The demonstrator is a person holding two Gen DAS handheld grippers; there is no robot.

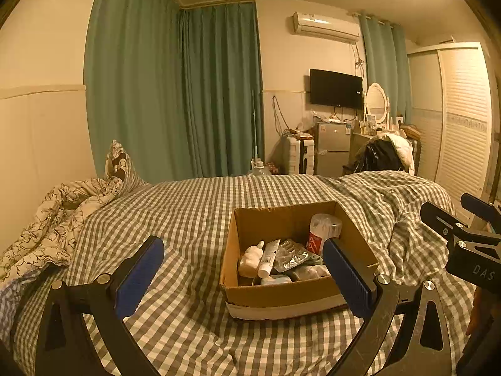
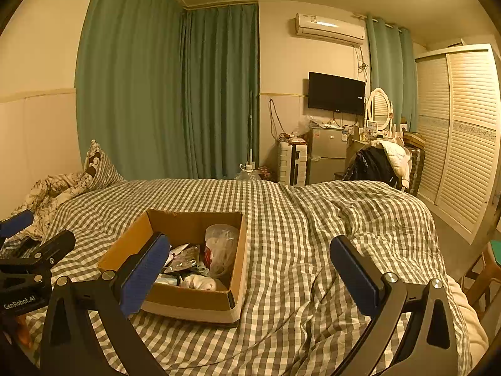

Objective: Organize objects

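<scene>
An open cardboard box (image 1: 260, 294) sits on the checked bed cover (image 1: 188, 206); it also shows in the right wrist view (image 2: 184, 300). Inside lie a white tube (image 1: 269, 258), a small white bottle (image 1: 250, 258), foil blister packs (image 1: 291, 255) and a clear plastic cup (image 1: 324, 228). My left gripper (image 1: 244, 266) is open and empty, held above the bed in front of the box. My right gripper (image 2: 250, 264) is open and empty, to the right of the box. Each gripper shows at the edge of the other's view.
A crumpled floral duvet and pillow (image 1: 62, 213) lie at the bed's left. The cover bunches into folds on the right (image 2: 360, 213). Beyond the bed stand green curtains (image 1: 175, 94), a small fridge (image 1: 333, 148), a chair with clothes (image 1: 382, 155) and a louvred wardrobe (image 2: 463, 144).
</scene>
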